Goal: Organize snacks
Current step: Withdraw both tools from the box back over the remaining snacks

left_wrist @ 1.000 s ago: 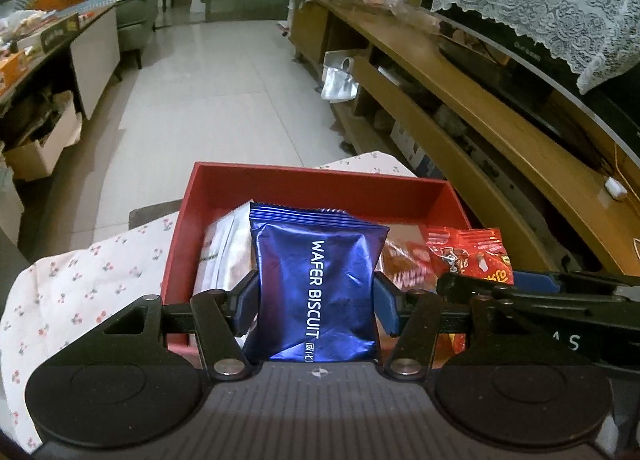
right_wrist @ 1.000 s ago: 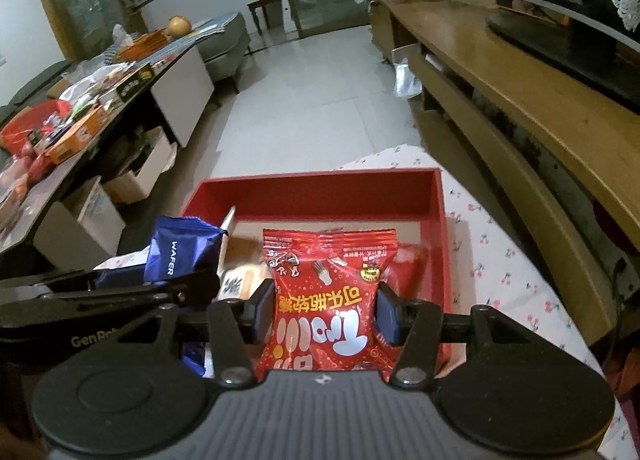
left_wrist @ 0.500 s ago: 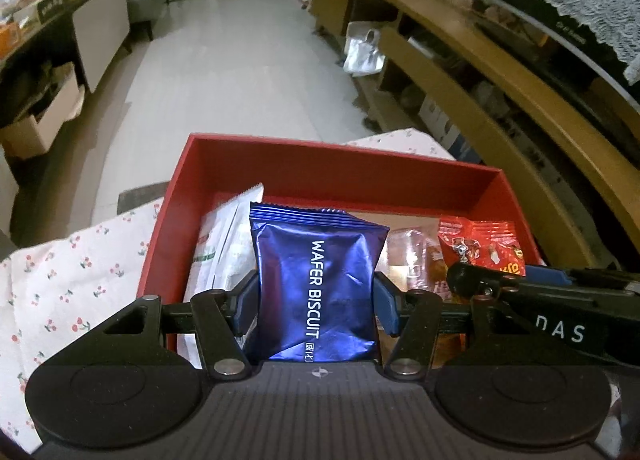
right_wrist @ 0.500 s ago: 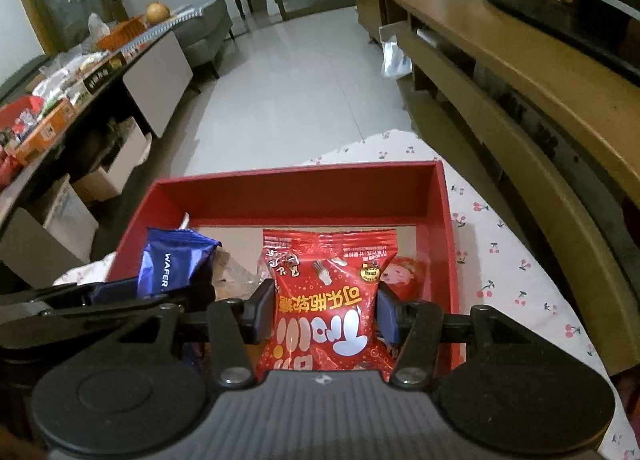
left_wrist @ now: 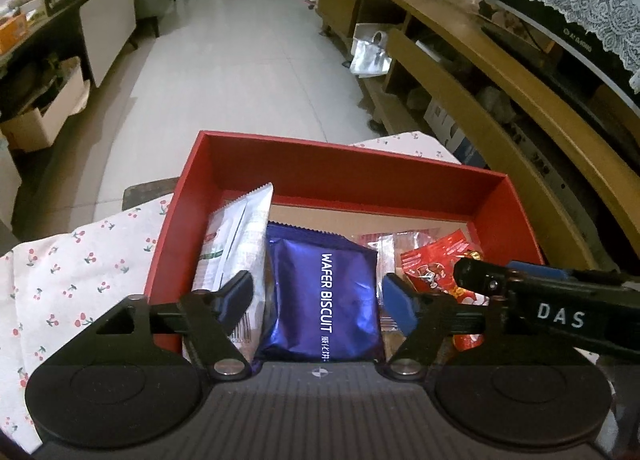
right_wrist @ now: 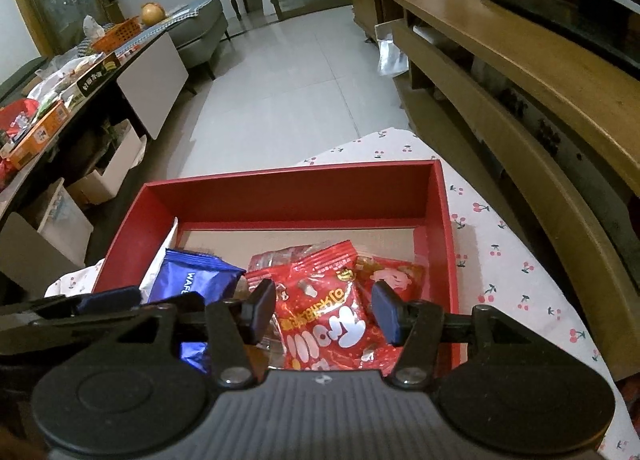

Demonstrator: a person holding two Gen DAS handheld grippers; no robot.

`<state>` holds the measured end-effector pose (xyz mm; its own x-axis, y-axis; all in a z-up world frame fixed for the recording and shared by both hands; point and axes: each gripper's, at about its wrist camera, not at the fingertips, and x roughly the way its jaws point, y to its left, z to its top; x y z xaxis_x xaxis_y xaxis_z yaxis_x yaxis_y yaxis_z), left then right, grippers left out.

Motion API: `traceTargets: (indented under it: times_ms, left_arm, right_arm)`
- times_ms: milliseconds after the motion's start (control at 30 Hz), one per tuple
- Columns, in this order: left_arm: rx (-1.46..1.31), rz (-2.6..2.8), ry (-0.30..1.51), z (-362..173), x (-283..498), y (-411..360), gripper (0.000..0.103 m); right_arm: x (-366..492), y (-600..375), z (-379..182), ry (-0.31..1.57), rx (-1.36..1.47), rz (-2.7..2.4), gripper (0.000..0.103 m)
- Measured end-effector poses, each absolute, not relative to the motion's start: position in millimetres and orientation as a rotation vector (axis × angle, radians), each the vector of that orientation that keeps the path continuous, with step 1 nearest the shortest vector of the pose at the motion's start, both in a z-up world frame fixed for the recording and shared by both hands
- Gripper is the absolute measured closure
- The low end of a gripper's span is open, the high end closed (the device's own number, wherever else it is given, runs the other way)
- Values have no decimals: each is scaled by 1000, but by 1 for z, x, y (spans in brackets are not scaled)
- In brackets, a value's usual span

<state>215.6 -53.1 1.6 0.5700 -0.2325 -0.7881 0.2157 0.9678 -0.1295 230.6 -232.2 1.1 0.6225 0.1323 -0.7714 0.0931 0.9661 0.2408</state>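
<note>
A red box stands on a cherry-print cloth. In the left wrist view, my left gripper is open, its fingers apart on either side of a blue wafer biscuit pack that lies in the box next to a white packet. In the right wrist view, my right gripper is open around a red candy bag, which rests tilted on other red snacks. The blue pack also shows there.
The cherry-print cloth covers the table under the box. A long wooden TV bench runs along the right. A cluttered dark table with cardboard boxes below stands at the left. Tiled floor lies beyond.
Both grippers have opened. The blue wafer pack and the red candy bag have dropped from the fingers into the red box.
</note>
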Motion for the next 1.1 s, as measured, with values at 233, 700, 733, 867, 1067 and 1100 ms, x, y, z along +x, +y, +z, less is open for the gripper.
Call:
traceTargets:
  times_ms: [233, 700, 733, 867, 1067, 1100]
  left_arm:
    - [-16, -277, 910, 15, 196, -47, 20]
    - [-9, -277, 1023, -9, 143, -36, 17]
    - [-4, -274, 1050, -17, 144, -37, 17]
    - [-11, -249, 1137, -45, 152, -40, 17]
    - [15, -215, 1146, -58, 157, -47, 19]
    - [29, -209, 1141, -58, 155, -48, 21]
  right_arm:
    - [215, -231, 11, 893, 268, 31, 49]
    - [143, -229, 29, 895, 308, 71, 48]
    - [138, -228, 28, 900, 307, 78, 48]
    - [123, -223, 26, 920, 298, 104, 46]
    - [121, -224, 23, 937, 288, 122, 46]
    - [122, -224, 23, 941, 286, 123, 46]
